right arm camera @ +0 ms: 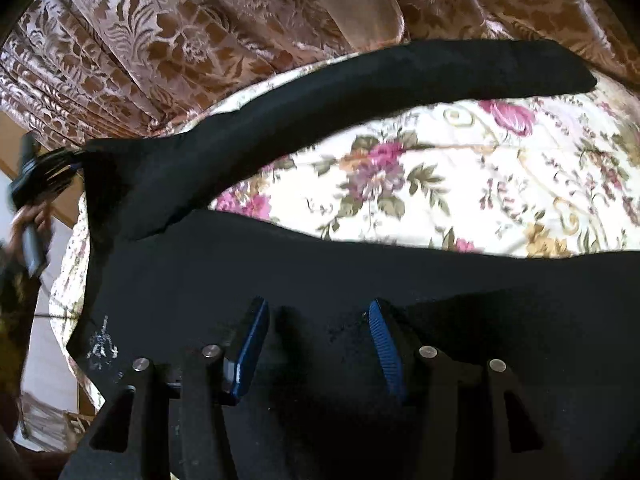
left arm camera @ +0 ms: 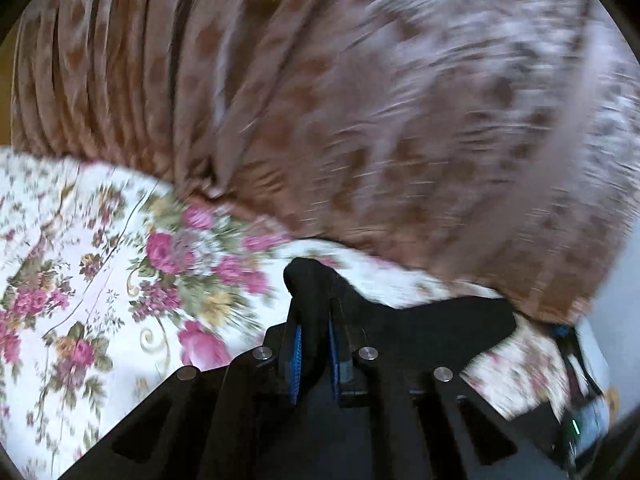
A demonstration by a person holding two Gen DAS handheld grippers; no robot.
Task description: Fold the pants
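1 pr black pants (right arm camera: 320, 280) lay on floral bed (right arm camera: 480, 184). L gripper (left arm camera: 314, 356) clamped on pants fabric; R gripper (right arm camera: 318, 344) apart over them.

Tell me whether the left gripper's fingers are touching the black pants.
Touching. The left wrist view shows the left gripper shut on a fold of the black pants, blue fingers pressing the cloth from both sides.

The right claw (right arm camera: 318, 340) hangs over the black pants (right arm camera: 320, 276), its blue-padded fingers (right arm camera: 250, 344) apart with only flat cloth beneath them. One pant leg (right arm camera: 360, 84) arcs up across the floral bedspread (right arm camera: 460, 184). At the far left, the left claw (right arm camera: 74, 162) pinches the pants' edge. Brown patterned curtains (right arm camera: 180, 40) hang behind.
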